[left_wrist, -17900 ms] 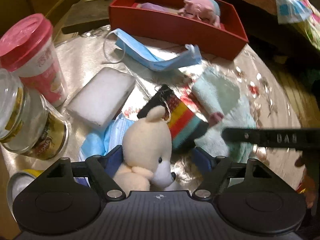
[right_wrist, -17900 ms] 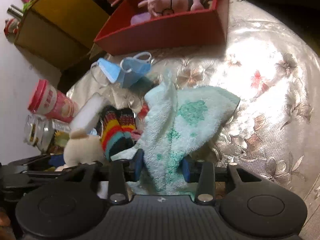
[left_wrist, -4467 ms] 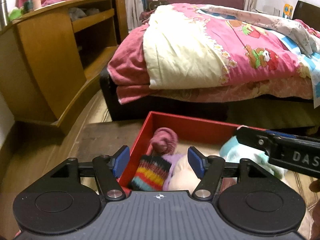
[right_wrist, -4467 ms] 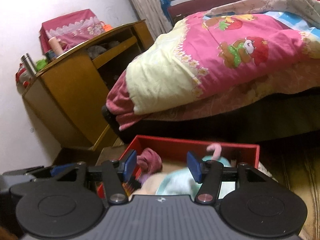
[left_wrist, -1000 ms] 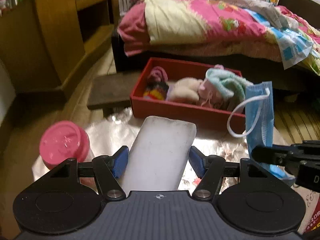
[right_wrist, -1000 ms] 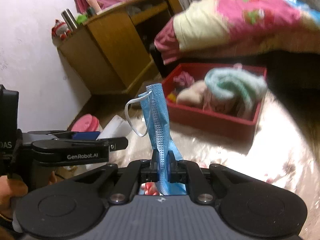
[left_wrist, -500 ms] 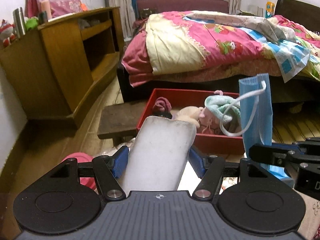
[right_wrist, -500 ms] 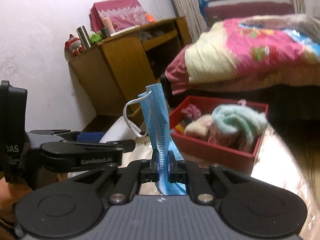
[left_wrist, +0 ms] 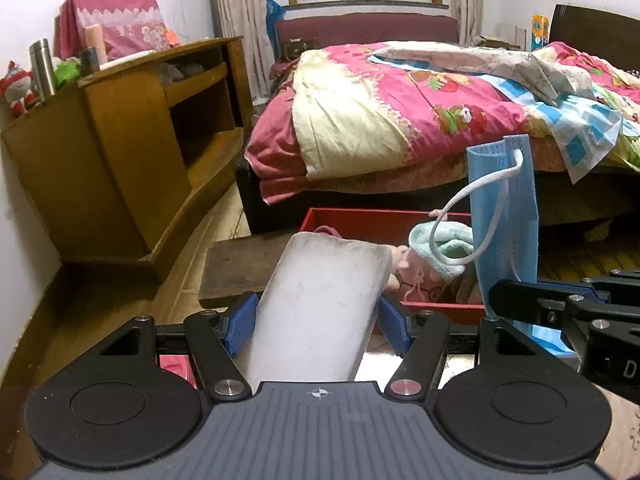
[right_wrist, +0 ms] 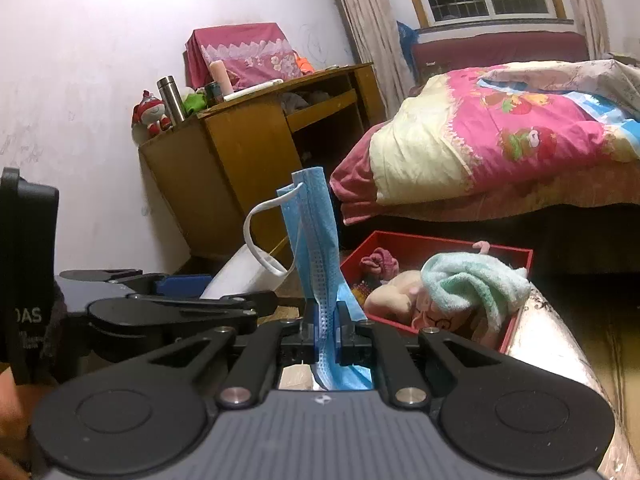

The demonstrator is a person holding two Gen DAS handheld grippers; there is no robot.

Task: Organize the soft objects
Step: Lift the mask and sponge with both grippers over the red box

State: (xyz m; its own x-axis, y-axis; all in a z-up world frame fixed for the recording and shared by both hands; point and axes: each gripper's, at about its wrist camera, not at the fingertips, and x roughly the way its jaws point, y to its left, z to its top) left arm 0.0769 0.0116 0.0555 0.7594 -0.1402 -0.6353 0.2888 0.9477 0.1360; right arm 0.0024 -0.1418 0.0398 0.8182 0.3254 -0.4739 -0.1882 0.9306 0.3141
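My left gripper [left_wrist: 318, 326] is shut on a white sponge block [left_wrist: 320, 304] that sticks out forward between the blue pads. My right gripper [right_wrist: 325, 332] is shut on a blue face mask [right_wrist: 316, 248], which stands upright with its white ear loop hanging to the left; the mask [left_wrist: 504, 216] also shows at the right of the left wrist view. Beyond both lies the red box [right_wrist: 516, 332] holding a mint towel [right_wrist: 472, 280], a pale plush toy [right_wrist: 390, 292] and a pink toy [left_wrist: 424, 276]. The left gripper [right_wrist: 176, 300] appears to the left of the mask.
A shiny floral tablecloth [right_wrist: 556, 344] covers the table under the box. Behind stand a bed with a pink quilt [left_wrist: 420, 120], a wooden cabinet [left_wrist: 132, 132] at left and a low dark bench [left_wrist: 240, 268]. A pink lid [left_wrist: 176, 368] peeks below the left gripper.
Both grippers have risen and tilted up with the sponge and the mask held, so the box has sunk lower in view and more of the room shows.
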